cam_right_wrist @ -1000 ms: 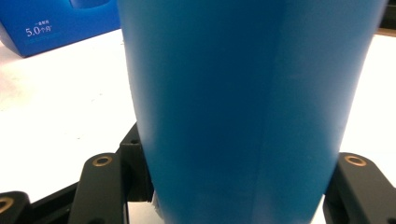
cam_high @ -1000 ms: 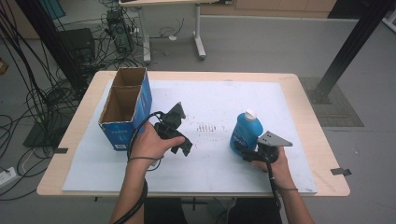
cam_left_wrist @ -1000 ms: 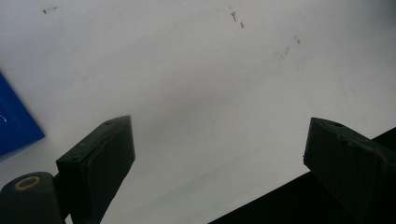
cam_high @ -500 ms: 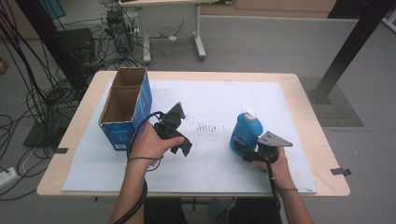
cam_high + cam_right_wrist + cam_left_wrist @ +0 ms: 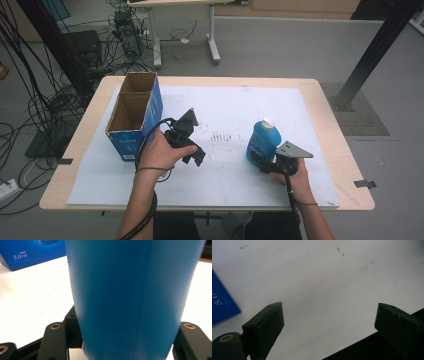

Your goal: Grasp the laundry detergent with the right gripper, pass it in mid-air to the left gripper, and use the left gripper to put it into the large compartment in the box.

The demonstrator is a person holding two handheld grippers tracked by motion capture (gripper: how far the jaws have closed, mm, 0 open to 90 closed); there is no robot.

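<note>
A blue bottle with a white cap stands upright on the white sheet, right of centre. My right gripper is shut on its lower body; in the right gripper view the bottle sits tight between the two black jaws. Held in the left hand at the sheet's middle left, my left gripper points down at the sheet. Its jaws stand wide apart in the left gripper view, the left gripper with nothing but bare white sheet between them.
An open blue cardboard box with two compartments stands at the table's left, close to the left hand. Its blue side shows as the box in the left gripper view and as the box behind the bottle. Cables and table legs lie beyond the far edge.
</note>
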